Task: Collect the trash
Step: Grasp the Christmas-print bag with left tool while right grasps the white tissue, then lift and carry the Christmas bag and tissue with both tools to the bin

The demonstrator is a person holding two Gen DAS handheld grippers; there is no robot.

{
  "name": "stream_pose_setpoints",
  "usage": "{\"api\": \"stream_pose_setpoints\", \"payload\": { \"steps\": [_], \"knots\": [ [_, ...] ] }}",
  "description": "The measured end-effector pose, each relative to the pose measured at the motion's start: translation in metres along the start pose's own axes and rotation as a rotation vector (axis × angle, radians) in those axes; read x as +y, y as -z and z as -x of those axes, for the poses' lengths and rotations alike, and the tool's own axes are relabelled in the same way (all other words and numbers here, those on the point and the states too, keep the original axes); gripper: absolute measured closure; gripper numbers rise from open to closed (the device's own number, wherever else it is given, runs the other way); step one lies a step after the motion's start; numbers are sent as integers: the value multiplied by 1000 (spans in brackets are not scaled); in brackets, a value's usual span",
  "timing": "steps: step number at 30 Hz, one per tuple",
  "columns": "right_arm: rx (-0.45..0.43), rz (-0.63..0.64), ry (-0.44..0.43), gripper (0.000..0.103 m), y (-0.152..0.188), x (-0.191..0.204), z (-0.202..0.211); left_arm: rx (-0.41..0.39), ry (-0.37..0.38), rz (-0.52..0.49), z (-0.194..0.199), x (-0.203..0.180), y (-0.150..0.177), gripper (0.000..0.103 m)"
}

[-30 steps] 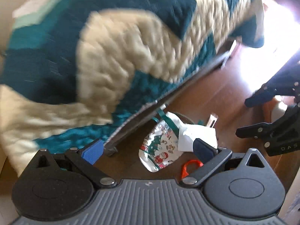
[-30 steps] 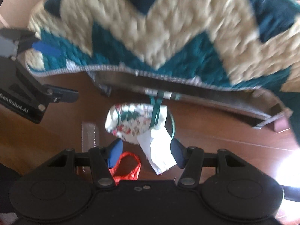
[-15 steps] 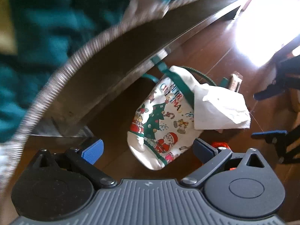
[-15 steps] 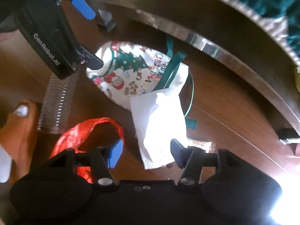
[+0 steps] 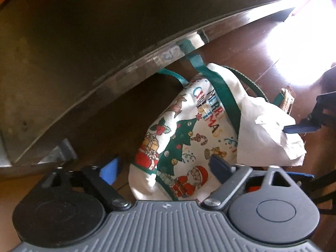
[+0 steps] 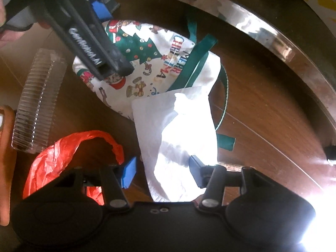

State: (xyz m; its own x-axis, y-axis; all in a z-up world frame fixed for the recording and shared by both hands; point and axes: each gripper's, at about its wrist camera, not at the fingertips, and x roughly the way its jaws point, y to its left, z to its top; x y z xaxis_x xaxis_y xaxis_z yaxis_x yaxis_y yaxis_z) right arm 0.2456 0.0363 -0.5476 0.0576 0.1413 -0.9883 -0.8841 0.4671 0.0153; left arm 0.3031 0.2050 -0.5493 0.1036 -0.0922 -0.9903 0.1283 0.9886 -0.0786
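Two tools point down at a dark wooden floor beside a metal bed rail. With its jaws wide and just closing, the left tool straddles the lower end of a Christmas-print cloth bag, the pads not yet pressing on it. Green straps run from the bag toward the rail at 12 o'clock. A crumpled white paper lies across the bag's mouth, at 3 o'clock of the bag in the left view. The right tool has its jaws moderately wide and just closing around the near end of that paper; whether the pads touch it I cannot tell. In the right view a red plastic bag lies at 9 o'clock of the paper, touching the tool's left finger, and a ribbed clear plastic tray sits at 10 o'clock. A small wrapper lies past the paper at 2 o'clock in the left view
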Motion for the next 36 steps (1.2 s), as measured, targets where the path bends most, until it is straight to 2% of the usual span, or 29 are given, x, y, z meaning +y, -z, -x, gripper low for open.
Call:
{"api": "stream_pose_setpoints", "payload": {
  "steps": [2,4,5,7,9,11,16,24,29,33,36],
  "knots": [
    [6,-11,3,66,1,-1,-2,9,-6,12,-5,1,-1,30],
    [19,-27,9,67,2,-2,-4,16,-1,27,-7,3,-1,42],
    [18,-35,6,79,3,-4,-4,23,-5,29,-9,3,-1,47],
    [20,-46,16,91,4,-5,-5,33,-10,39,-10,5,-1,57],
    [24,-65,19,93,2,-7,-3,30,-6,57,-9,8,-1,75],
    [26,-78,37,96,1,-8,-1,31,-1,76,-6,17,0,83],
    [15,-151,36,99,2,-15,15,-10,-14,107,12,19,2,86],
    [-3,-306,26,102,16,-38,65,-31,-50,23,62,2,14,87],
    [-27,-394,45,102,23,-34,116,-21,-60,-45,102,-11,19,87],
    [-83,-444,63,103,26,-35,169,-41,-68,-97,131,-38,25,88],
    [-139,-469,54,103,34,-36,210,-55,-87,-98,163,-45,23,88]
  ]
}}
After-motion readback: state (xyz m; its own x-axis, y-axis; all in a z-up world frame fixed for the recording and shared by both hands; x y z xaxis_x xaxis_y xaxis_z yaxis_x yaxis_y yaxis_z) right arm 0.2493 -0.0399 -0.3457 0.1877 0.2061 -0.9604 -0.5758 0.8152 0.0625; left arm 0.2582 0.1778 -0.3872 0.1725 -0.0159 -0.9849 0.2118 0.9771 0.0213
